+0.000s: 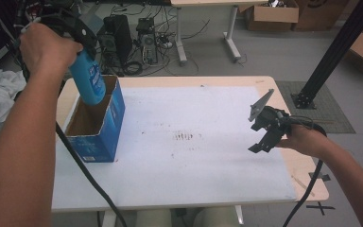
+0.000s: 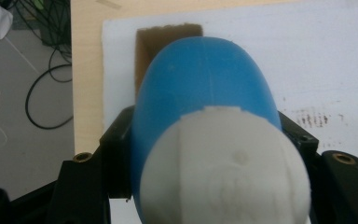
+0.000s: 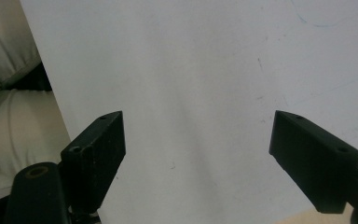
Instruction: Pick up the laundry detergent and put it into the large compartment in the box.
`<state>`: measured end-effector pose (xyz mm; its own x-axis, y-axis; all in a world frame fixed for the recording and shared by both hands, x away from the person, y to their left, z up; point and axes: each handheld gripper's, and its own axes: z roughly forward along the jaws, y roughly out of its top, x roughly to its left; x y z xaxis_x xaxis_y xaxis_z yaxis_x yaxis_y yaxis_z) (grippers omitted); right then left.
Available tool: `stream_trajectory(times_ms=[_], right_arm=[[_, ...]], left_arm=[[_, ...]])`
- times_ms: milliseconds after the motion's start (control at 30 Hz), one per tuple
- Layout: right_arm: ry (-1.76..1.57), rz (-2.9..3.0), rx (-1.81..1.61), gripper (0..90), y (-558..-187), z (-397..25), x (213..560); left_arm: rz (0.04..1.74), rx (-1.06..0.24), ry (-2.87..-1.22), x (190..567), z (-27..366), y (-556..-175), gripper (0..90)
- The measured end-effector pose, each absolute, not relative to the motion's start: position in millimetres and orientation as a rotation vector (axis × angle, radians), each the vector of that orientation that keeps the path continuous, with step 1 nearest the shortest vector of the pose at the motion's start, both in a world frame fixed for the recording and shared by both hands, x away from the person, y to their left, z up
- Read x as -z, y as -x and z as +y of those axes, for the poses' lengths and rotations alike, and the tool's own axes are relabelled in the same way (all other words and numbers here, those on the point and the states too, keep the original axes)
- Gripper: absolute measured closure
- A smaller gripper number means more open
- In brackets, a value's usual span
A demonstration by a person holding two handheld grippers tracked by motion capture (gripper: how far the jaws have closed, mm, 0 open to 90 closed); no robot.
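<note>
1. High view: the left gripper holds a blue bottle above the open top of a blue cardboard box; the bottle's lower end dips just inside the box mouth, at its far left corner.
2. The box stands on the left part of the white sheet that covers the table.
3. Left gripper view: the bottle's white cap faces the camera, a detail hidden by the hand in the high view. The black jaws press against both sides of the blue body. Beyond the bottle, the brown inner wall of the box appears.
4. High view: the right gripper hovers over the sheet's right part, well apart from bottle and box.
5. Right gripper view: the jaws stand wide apart with nothing between them, above bare sheet; the person's light trousers show at the left edge.
</note>
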<state>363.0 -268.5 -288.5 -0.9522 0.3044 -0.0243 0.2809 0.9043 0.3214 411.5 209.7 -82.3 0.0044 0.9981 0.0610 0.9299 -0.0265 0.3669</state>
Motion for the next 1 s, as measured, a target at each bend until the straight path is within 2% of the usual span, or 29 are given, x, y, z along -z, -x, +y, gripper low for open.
stream_trajectory(times_ms=[467, 1000], right_arm=[[-0.467, 2.989, -0.478, 18.4, -362.4, -270.3, 287.7], [-0.47, 2.982, -0.488, 18.4, -361.2, -270.4, 287.0]], left_arm=[[2.071, -0.417, -2.047, 118.7, 229.1, -406.4, 38.0], [2.086, -0.365, -2.083, 179.7, 236.8, -406.3, 38.1]])
